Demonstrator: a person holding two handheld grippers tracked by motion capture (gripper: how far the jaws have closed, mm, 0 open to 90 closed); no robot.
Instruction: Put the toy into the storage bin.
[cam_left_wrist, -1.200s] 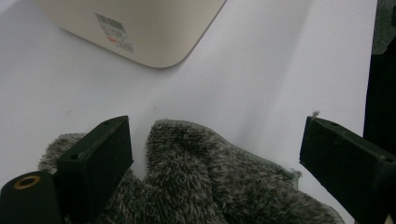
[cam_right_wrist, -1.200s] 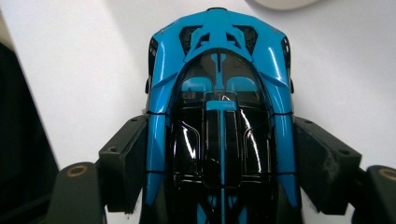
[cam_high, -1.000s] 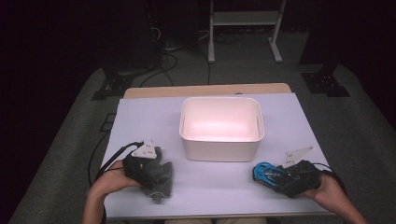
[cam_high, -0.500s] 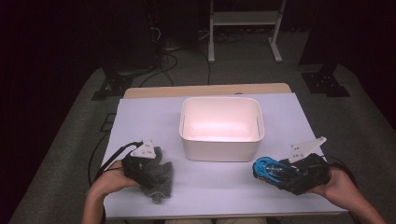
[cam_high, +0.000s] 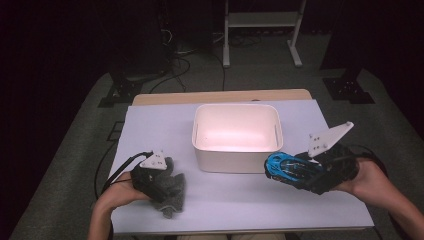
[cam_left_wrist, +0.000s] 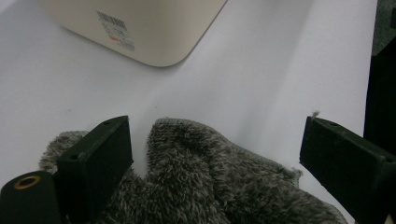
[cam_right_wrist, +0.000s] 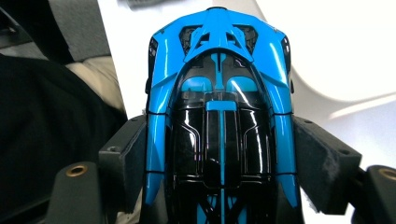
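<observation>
Between the right claw's (cam_right_wrist: 219, 154) two jaws sits a blue and black toy car (cam_right_wrist: 219, 93), clamped on both sides and held just off the counter (cam_high: 240, 200), near the white bin's (cam_high: 237, 160) front right corner. Over at the front left, the left claw (cam_left_wrist: 215, 154) stands released above a grey fuzzy cloth (cam_left_wrist: 210, 186) lying on the counter

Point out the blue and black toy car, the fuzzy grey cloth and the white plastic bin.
Blue and black toy car (cam_right_wrist: 219, 116), right gripper view, roof.
Fuzzy grey cloth (cam_left_wrist: 219, 177), left gripper view, middle fold.
White plastic bin (cam_high: 235, 161), high view, near wall.
</observation>
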